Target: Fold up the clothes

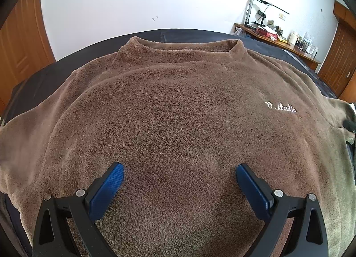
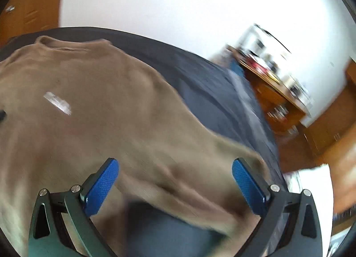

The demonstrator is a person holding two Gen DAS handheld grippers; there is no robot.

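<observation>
Brown fleece sweater (image 1: 173, 101) flat on dark bedsheet (image 1: 66, 56), white wall (image 1: 133, 1) behind

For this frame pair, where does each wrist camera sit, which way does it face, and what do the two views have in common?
Left wrist: sits behind the open left gripper, low over the chest of the brown fleece sweater, facing its collar and the white wall; only the fingers show.
Right wrist: sits behind the open right gripper, motion-blurred, over the sweater's sleeve, angled toward the desk.
Shared: sweater, white embroidered logo, dark bed cover, desk.
</observation>
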